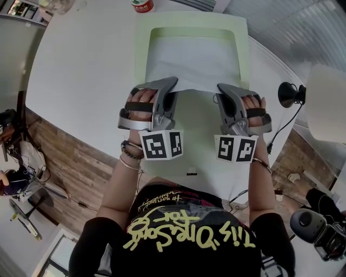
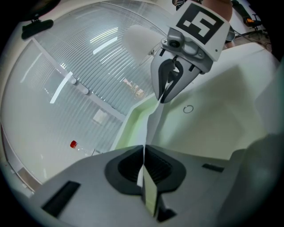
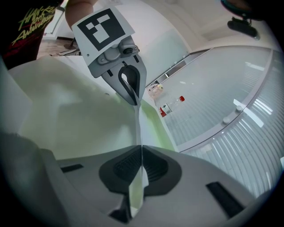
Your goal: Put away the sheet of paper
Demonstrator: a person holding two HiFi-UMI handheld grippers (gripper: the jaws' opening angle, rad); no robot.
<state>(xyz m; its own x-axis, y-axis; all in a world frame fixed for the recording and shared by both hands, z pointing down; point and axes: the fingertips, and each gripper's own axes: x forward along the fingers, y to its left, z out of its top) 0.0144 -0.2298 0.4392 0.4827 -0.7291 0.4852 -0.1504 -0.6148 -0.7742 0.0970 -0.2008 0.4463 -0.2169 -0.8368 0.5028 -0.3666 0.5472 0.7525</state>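
Sheet of paper (image 1: 192, 62): spread over the pale green folder (image 1: 244, 43) on the white table (image 1: 81, 65).
Left gripper (image 2: 143, 153): your jaws pinch its near edge.
Right gripper (image 3: 141, 155): clamped on the same edge.

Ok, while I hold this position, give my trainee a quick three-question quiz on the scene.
1. True or false: the left tool and the right tool are both shut on the sheet.
2. What stands beyond the far end of the folder? A) a mug B) a red-labelled bottle C) a stapler
3. Fill in: the folder on the white table is pale ____.
Key: 1 true; 2 B; 3 green.
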